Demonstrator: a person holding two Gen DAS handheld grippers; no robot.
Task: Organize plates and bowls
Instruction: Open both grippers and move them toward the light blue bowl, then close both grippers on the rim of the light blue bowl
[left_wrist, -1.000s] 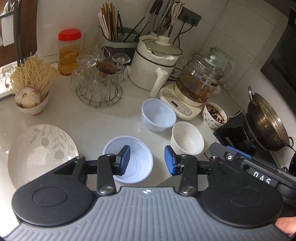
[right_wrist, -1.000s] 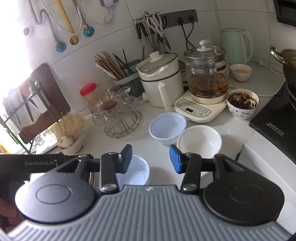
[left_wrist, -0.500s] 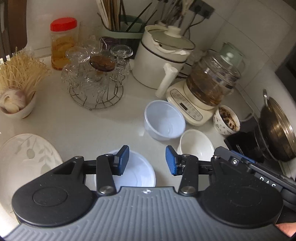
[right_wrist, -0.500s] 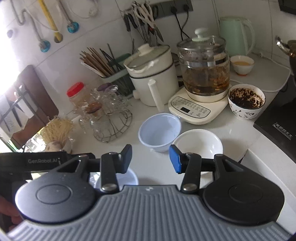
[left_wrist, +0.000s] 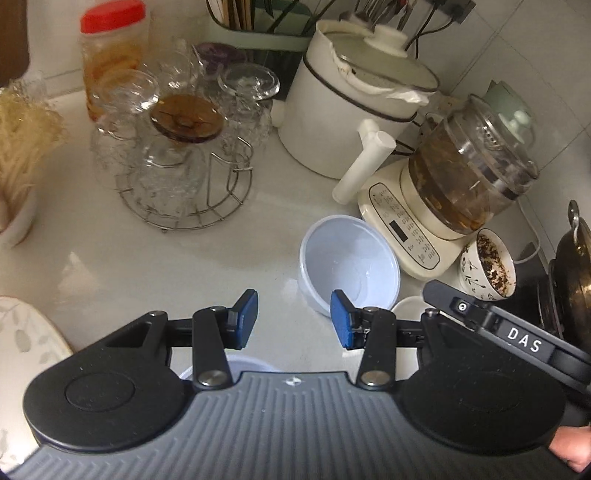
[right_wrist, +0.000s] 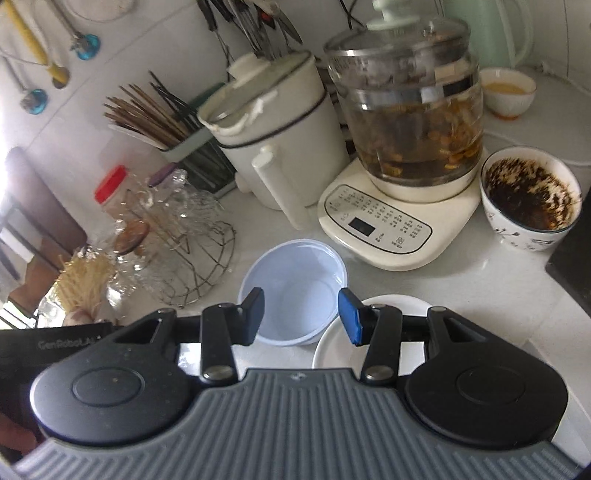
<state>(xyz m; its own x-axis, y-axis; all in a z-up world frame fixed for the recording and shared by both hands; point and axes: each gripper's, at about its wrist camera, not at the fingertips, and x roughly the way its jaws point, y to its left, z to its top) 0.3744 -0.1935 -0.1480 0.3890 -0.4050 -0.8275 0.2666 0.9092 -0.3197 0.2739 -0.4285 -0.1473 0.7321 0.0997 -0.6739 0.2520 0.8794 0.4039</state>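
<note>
A: What has changed since a second ago?

B: Both grippers have moved forward over the pale stone countertop (left_wrist: 207, 258). The shallow pale blue plastic bowl (left_wrist: 236, 363), earlier in full view between the left gripper's (left_wrist: 293, 319) blue pads, now shows only as a rim under its body. The leaf-patterned white plate (left_wrist: 26, 350) has slid to the left edge.

A: And the grippers?

B: Both are spread wide, holding nothing. The right gripper (right_wrist: 301, 315) hovers just above the near rim of the deep pale blue plastic bowl (right_wrist: 291, 288); that bowl is the landmark.

A: What is around that bowl?

B: Touching or nearly touching its right side is a white ceramic bowl (right_wrist: 369, 332), partly under the right gripper. Just behind it stands a cream kettle base with a glass pot (right_wrist: 399, 206); behind-left, a wire rack of glasses (right_wrist: 184, 254).
</note>
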